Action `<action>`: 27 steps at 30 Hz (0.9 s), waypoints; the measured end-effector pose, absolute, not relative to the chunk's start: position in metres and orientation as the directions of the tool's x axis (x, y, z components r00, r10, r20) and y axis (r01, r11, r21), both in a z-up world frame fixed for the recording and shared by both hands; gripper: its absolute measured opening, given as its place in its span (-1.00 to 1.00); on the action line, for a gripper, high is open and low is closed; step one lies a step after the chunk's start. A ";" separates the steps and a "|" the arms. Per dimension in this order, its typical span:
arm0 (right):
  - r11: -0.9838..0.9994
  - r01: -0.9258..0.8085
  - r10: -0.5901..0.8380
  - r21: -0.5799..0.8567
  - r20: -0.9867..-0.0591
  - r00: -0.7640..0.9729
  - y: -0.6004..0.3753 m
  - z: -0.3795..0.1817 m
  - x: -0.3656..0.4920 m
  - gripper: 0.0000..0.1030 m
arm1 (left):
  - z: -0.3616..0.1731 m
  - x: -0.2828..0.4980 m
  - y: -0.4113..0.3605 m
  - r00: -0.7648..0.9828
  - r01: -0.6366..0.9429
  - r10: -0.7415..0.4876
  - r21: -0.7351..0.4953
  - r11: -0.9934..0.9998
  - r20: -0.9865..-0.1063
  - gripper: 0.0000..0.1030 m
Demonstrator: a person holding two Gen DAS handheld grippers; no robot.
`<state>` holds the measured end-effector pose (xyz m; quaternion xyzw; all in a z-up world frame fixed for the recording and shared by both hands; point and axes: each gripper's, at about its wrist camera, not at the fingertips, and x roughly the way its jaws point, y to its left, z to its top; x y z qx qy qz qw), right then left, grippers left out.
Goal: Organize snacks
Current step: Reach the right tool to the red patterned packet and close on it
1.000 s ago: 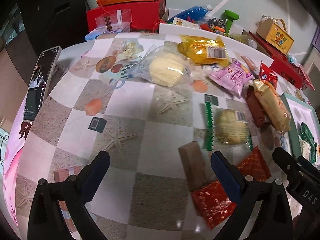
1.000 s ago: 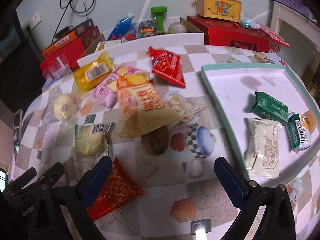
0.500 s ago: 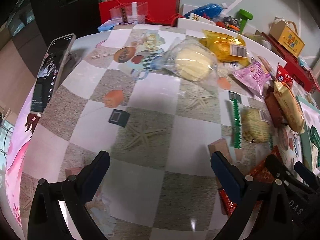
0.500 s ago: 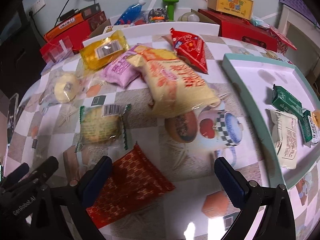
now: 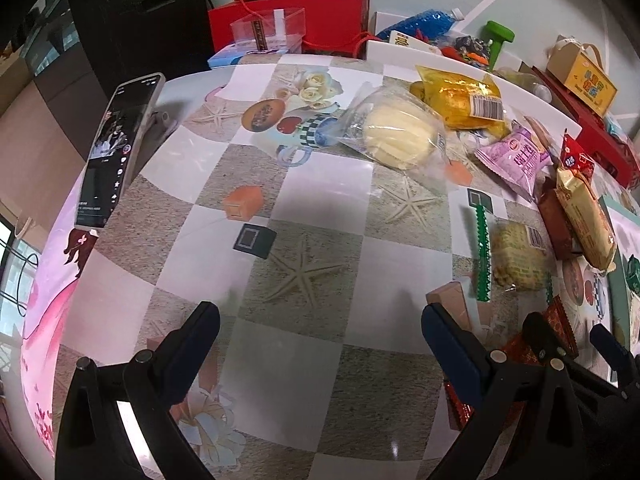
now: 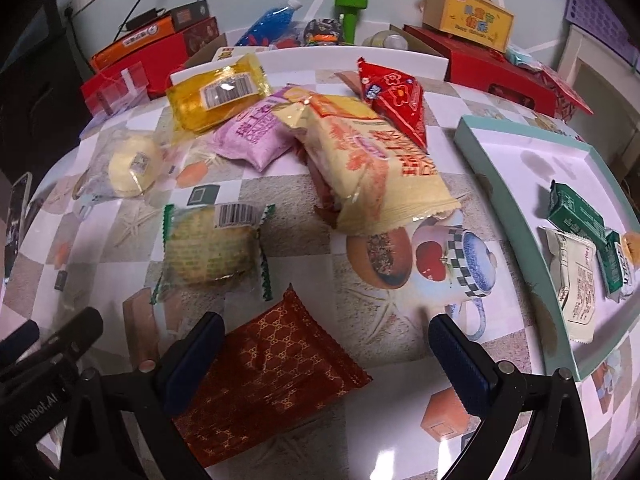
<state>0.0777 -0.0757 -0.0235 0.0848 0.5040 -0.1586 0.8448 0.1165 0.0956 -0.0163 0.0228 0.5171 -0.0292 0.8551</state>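
Note:
Snack packets lie on a patterned tablecloth. In the right wrist view a dark red packet (image 6: 272, 376) lies between my open right gripper's (image 6: 324, 344) fingers, nearer the left one. Beyond it are a green-edged biscuit pack (image 6: 212, 248), a big yellow pack (image 6: 372, 164), a purple pack (image 6: 256, 136), a red pack (image 6: 394, 98) and a yellow-orange pack (image 6: 216, 94). A teal-rimmed tray (image 6: 508, 204) at right holds green and white packets (image 6: 576, 216). My left gripper (image 5: 320, 320) is open and empty over bare tablecloth; a clear-wrapped bun (image 5: 396, 136) lies ahead.
A phone (image 5: 116, 148) stands propped at the table's left edge. Red and orange boxes (image 5: 304, 12), a blue bottle (image 6: 272, 20), a green dumbbell (image 6: 350, 12) and a yellow gift box (image 6: 468, 16) line the back. The right gripper's arm (image 5: 568, 364) shows beside the left one.
The right gripper has moved forward and left, so the dark red packet now lies between its fingers. The left gripper has swung left, away from the packets.

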 end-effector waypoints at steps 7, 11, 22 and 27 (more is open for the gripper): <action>0.948 0.314 -0.186 -0.045 -0.880 0.436 -0.071 -0.026 0.078 1.00 | -0.017 0.117 0.097 0.464 0.061 0.004 0.037 0.997 -0.886 0.96; 0.958 0.285 -0.170 -0.045 -0.886 0.432 -0.069 -0.026 0.074 1.00 | -0.017 0.116 0.091 0.464 0.075 0.008 0.048 0.996 -0.886 0.96; 0.965 0.261 -0.143 -0.033 -0.898 0.416 -0.092 -0.019 0.055 1.00 | -0.017 0.116 0.075 0.465 0.113 0.022 0.084 0.990 -0.885 0.96; 0.973 0.231 -0.113 -0.012 -0.896 0.430 -0.103 -0.007 0.046 1.00 | -0.016 0.115 0.076 0.467 0.111 0.030 0.092 0.990 -0.884 0.96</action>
